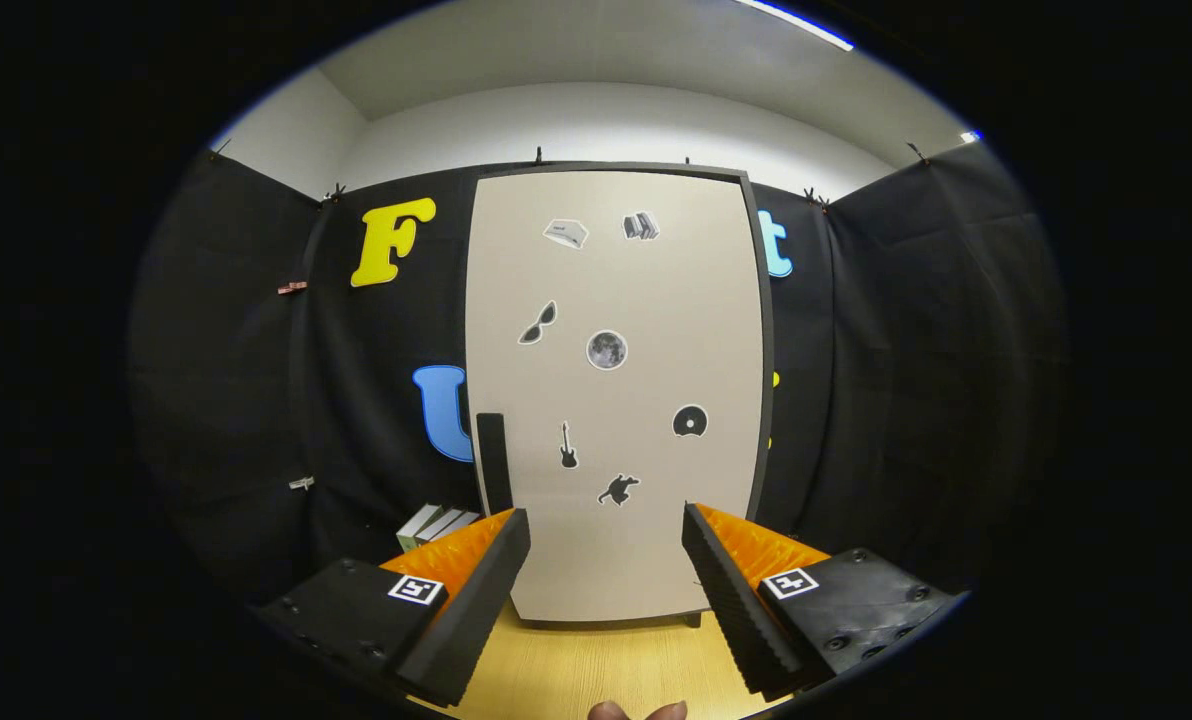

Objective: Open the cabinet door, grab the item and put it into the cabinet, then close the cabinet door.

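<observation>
A tall beige cabinet stands straight ahead on a wooden tabletop, its door shut and dotted with small stickers. A dark vertical handle runs along the door's left edge, just above my left finger. My gripper is open, fingers spread wide with nothing between them, pointing at the lower part of the door from a short way off. Some grey and white books lie left of the cabinet, partly hidden behind my left finger.
The wooden tabletop stretches from the cabinet's foot towards me. Black cloth walls close in the booth on the left, right and behind the cabinet. Fingertips of a hand show below, between my fingers.
</observation>
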